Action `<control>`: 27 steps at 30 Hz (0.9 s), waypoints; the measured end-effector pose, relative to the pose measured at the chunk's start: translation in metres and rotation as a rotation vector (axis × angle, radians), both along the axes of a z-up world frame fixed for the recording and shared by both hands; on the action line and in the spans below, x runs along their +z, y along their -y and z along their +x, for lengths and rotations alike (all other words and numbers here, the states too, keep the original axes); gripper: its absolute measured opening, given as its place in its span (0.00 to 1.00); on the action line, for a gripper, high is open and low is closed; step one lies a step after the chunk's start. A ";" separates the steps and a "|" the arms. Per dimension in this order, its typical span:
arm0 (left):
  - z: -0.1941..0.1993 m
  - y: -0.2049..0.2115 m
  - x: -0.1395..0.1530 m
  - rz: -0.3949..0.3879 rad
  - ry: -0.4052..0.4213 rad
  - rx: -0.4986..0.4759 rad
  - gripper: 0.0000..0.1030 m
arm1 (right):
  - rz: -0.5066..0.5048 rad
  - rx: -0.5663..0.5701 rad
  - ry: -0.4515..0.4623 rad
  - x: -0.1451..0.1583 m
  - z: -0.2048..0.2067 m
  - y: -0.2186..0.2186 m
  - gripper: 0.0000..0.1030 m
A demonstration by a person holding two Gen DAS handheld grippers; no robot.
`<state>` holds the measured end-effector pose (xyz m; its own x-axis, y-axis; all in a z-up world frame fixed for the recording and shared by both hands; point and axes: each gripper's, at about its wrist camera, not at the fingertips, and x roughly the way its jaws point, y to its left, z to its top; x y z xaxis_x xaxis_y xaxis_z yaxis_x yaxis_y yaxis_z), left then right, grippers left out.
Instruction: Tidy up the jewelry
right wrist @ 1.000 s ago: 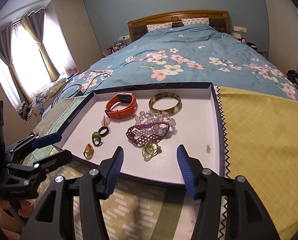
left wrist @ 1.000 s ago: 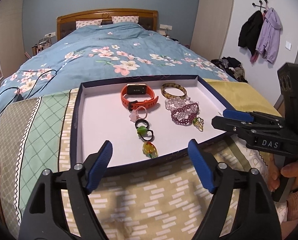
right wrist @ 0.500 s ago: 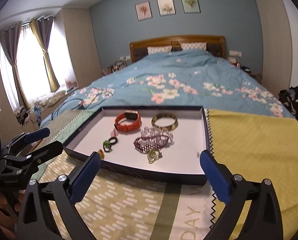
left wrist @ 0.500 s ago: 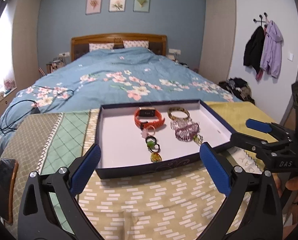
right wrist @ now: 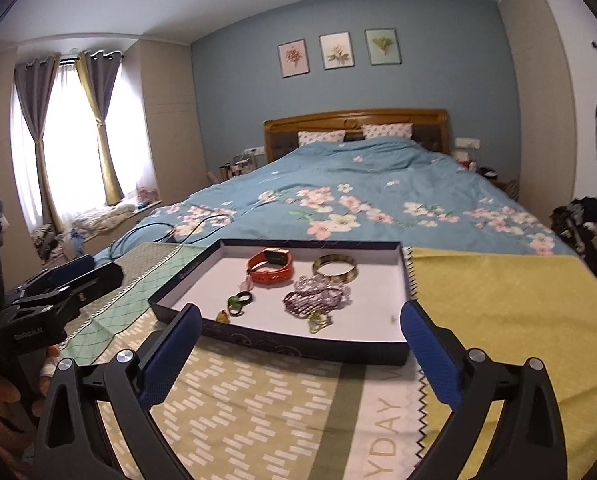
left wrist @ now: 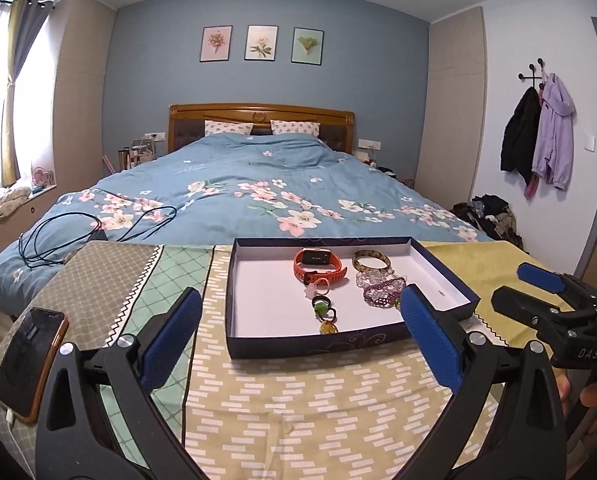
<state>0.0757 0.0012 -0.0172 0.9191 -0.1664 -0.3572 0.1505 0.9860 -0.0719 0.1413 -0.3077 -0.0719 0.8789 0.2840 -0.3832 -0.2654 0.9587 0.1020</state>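
Note:
A dark blue tray with a white floor (left wrist: 258, 300) (right wrist: 382, 308) sits on the patterned cloth at the foot of the bed. In it lie an orange watch (left wrist: 318, 266) (right wrist: 269, 266), a gold bangle (left wrist: 371, 261) (right wrist: 334, 268), beaded bracelets (left wrist: 380, 288) (right wrist: 318, 296) and a column of small rings (left wrist: 323, 309) (right wrist: 238, 304). My left gripper (left wrist: 300, 328) is open and empty, in front of the tray. My right gripper (right wrist: 298, 338) is open and empty, in front of the tray too. Each gripper shows at the edge of the other's view.
A phone (left wrist: 30, 360) with a cable lies on the cloth at the left. Black cables (left wrist: 94, 224) lie on the blue floral duvet behind the tray. Yellow cloth (right wrist: 510, 312) stretches right of the tray. Coats (left wrist: 538, 136) hang on the right wall.
Both grippers have pulled back and up from the tray and opened wider. The tray now looks smaller and farther. The jewelry has not moved.

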 end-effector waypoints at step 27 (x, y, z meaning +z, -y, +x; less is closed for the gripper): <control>-0.041 0.003 0.021 -0.004 0.102 0.031 0.95 | -0.021 -0.080 0.150 0.012 -0.033 0.005 0.93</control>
<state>0.0349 -0.0013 0.0033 0.9554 -0.1388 -0.2606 0.1271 0.9900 -0.0613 0.1080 -0.3130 -0.0598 0.9463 0.2042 -0.2507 -0.1989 0.9789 0.0467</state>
